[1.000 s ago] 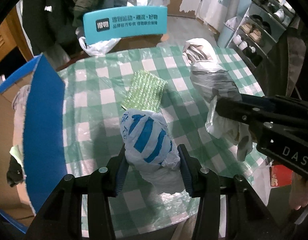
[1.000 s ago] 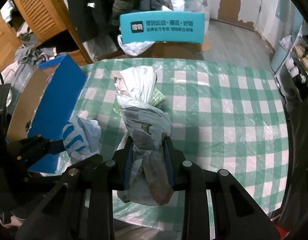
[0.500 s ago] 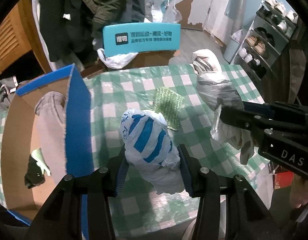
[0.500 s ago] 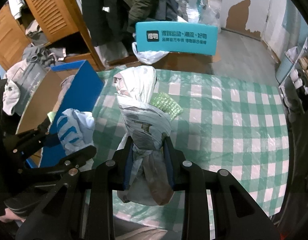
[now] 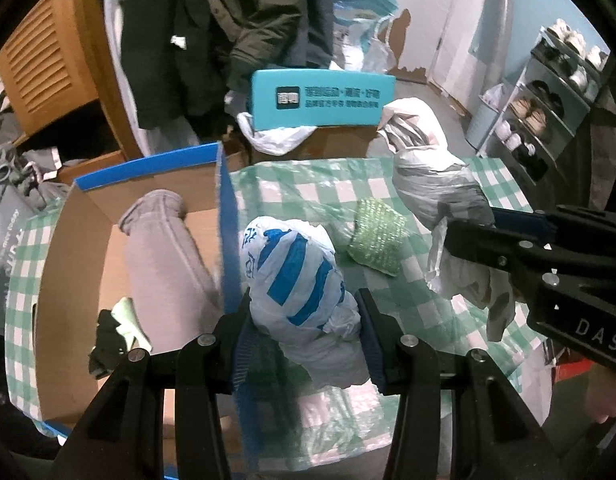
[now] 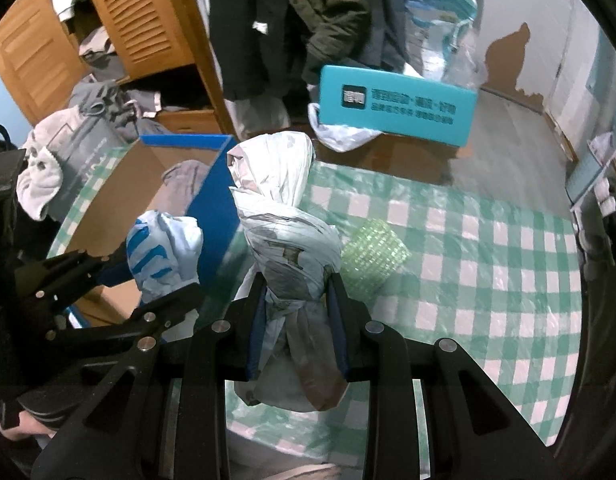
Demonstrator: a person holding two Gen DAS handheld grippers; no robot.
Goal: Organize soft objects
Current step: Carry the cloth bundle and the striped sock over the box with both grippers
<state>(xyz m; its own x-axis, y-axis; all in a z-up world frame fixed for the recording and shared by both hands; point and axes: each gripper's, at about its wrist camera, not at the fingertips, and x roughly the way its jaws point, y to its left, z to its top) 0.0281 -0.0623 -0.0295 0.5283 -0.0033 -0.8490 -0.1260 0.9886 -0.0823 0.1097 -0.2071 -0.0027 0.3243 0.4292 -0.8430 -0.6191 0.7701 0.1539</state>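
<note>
My left gripper point(image 5: 303, 312) is shut on a white plastic bag with blue stripes point(image 5: 295, 272) and holds it in the air just right of the blue wall of an open cardboard box point(image 5: 227, 240). My right gripper point(image 6: 295, 300) is shut on a knotted grey-white plastic bag point(image 6: 287, 232), held upright above the green checked table point(image 6: 488, 264). The right gripper and its bag point(image 5: 440, 188) show at the right of the left wrist view. A green sponge cloth point(image 5: 376, 240) lies on the table between both bags.
The box holds a grey rolled garment point(image 5: 163, 248) and small dark and pale green items point(image 5: 115, 332). A teal chair back point(image 5: 320, 98) stands behind the table. Hanging coats point(image 6: 308, 12), a wooden cupboard point(image 6: 119, 20) and a shoe rack point(image 5: 548, 100) surround the table.
Both grippers have moved left with their bags. The open box has come into fuller view, and the striped bag now hangs beside its blue wall. The sponge cloth has not moved.
</note>
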